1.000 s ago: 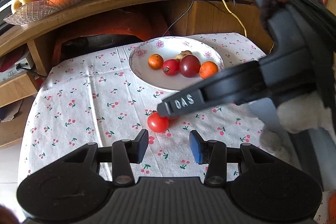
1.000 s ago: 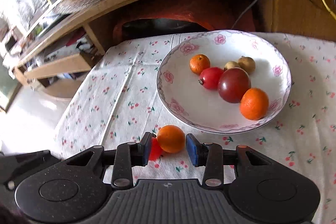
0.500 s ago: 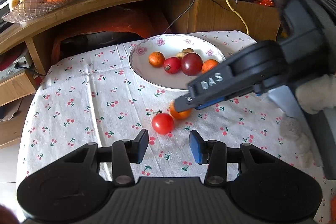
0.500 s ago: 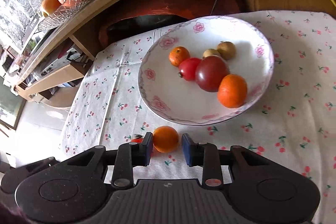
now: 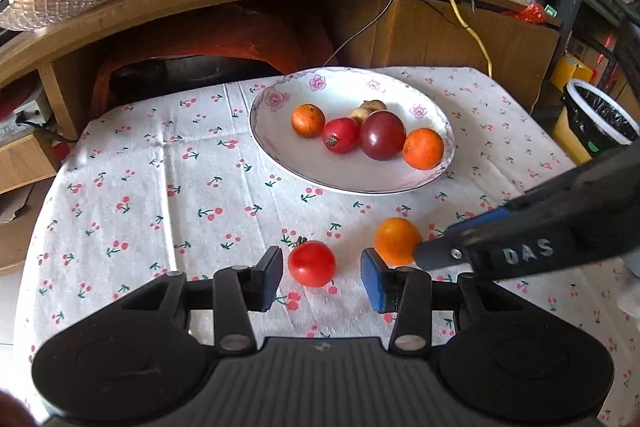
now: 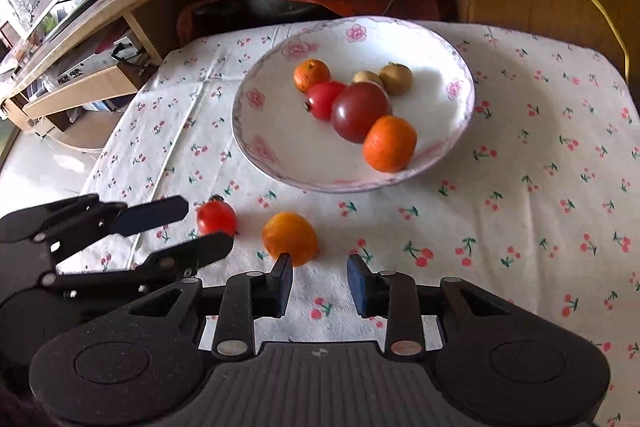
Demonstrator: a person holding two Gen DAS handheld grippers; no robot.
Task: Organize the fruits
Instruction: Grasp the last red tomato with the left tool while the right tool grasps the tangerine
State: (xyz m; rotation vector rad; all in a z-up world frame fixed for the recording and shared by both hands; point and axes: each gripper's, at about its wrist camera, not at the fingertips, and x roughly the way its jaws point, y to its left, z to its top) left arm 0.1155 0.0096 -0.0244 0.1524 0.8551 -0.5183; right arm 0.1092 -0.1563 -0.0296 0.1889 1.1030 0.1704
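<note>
Bracketing a red tomato [image 5: 311, 263] between parted jaws, the left gripper [image 5: 320, 277] holds nothing; right gripper [image 6: 320, 285] jaws apart, orange fruit [image 6: 290, 238] just ahead, left of centre.

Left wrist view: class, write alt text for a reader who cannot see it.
The open left gripper brackets a red tomato on a cherry-print tablecloth, an orange beside it at the right gripper's tip. Behind, a floral plate holds more fruit.
</note>
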